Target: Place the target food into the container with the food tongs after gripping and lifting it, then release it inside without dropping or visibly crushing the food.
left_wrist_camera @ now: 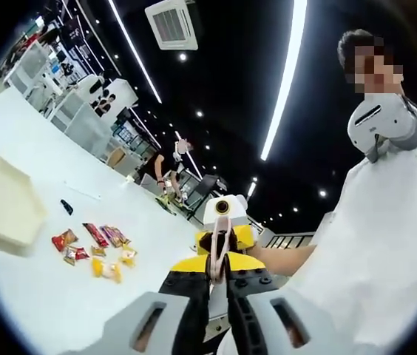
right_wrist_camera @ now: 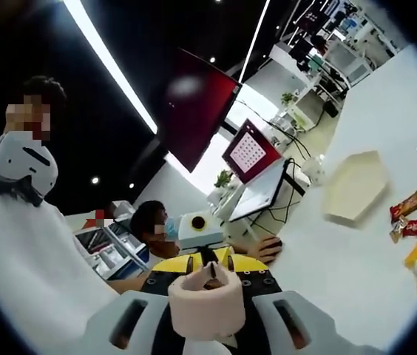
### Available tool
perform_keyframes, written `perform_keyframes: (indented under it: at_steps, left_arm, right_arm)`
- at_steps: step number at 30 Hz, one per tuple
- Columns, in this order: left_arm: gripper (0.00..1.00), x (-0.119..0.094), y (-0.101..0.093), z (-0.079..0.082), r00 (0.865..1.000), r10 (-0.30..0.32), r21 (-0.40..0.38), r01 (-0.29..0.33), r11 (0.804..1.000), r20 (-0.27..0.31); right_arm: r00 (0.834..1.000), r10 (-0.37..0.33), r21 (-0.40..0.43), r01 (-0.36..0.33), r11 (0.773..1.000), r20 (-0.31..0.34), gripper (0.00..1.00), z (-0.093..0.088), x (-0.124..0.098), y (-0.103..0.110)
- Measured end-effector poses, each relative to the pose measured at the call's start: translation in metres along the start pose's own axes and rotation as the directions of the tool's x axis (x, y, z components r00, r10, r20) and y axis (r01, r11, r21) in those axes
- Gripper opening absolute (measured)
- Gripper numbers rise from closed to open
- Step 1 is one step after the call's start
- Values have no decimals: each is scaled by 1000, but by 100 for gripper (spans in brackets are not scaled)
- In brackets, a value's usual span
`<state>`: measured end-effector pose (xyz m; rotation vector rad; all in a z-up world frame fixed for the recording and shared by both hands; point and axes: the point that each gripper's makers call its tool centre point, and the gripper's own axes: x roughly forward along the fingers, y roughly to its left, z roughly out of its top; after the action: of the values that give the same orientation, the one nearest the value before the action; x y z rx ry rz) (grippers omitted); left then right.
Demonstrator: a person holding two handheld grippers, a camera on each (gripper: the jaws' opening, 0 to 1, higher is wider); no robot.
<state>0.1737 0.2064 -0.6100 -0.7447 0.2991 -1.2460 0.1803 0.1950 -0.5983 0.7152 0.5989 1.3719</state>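
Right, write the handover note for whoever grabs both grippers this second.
Left gripper: jaws closed on a thin pale strip, raised off the table and facing the right one.
Right gripper: shut on a pinkish looped band, probably the tongs' spring end; the two pieces may be the same tool, but I cannot tell.
Things: cream hexagonal container is on the white table, nothing visible in it. Snack packets lie loose beside it.
Done: tool in hand, at most.
Left: pick a packet with the tongs, lift it, release it gently in the container.
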Motion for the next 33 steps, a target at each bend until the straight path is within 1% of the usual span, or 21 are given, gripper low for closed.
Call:
perform_keyframes:
  at_steps: [3, 7, 9, 14, 15, 16, 17, 18, 19, 20, 23, 25, 30, 33]
  left_arm:
    - [3, 1, 0, 0, 1000, 5, -6, -5, 1000, 12]
    - [3, 3, 0, 1, 1000, -1, -12, 1, 1000, 16]
    - [3, 6, -1, 1, 1000, -5, -12, 5, 1000, 16]
    - [4, 11, -1, -3, 1000, -13, -22, 14, 1000, 14]
    - [4, 12, -1, -4, 1000, -14, -26, 15, 1000, 16]
    - [4, 12, -2, -5, 1000, -20, -30, 20, 999, 20]
    - [4, 12, -3, -6, 1000, -20, -33, 21, 999, 23]
    - [4, 10, -1, -2, 998, -10, -46, 12, 999, 60]
    - [4, 9, 0, -4, 998, -10, -52, 13, 999, 57]
    - [4, 7, 0, -6, 998, -5, -53, 9, 999, 66]
    - [4, 5, 1, -6, 995, 5, -71, 2, 997, 95]
    - [3, 2, 1, -4, 992, 10, -82, 1, 997, 128]
    - [3, 1, 3, -3, 987, 29, -81, -16, 997, 160]
    - [3, 2, 2, -2, 986, 30, -80, -17, 997, 164]
  right_arm:
    - [1000, -7, 2, 7, 1000, 26, 18, 3, 1, 0]
    - [999, -6, 4, 5, 1000, 33, 18, 4, 1, 0]
    - [1000, -5, 4, 5, 1000, 26, 18, 3, 4, 1]
    - [1000, -7, -6, 7, 1000, -19, 17, -7, 12, 0]
    - [1000, -6, -5, 6, 1000, -21, 17, -7, 13, 0]
    - [1000, 6, 12, -6, 1000, -19, 17, -7, 16, 2]
    - [1000, 2, 9, -2, 1000, -16, 16, -7, 16, 1]
    - [1000, 3, 16, -3, 1000, -20, 16, -7, 16, 0]
    - [1000, -1, 13, 1, 1000, -22, 16, -7, 17, -1]
    - [1000, -2, 10, 3, 1000, -26, 16, -8, 18, -1]
    - [999, -4, 13, 5, 1000, -37, 16, -9, 21, -1]
    - [999, -3, 13, 3, 1000, -43, 16, -8, 23, -1]
    - [999, -10, 18, 11, 1000, -48, 16, -7, 24, -4]
    - [998, -13, 17, 14, 1000, -54, 16, -8, 24, -4]
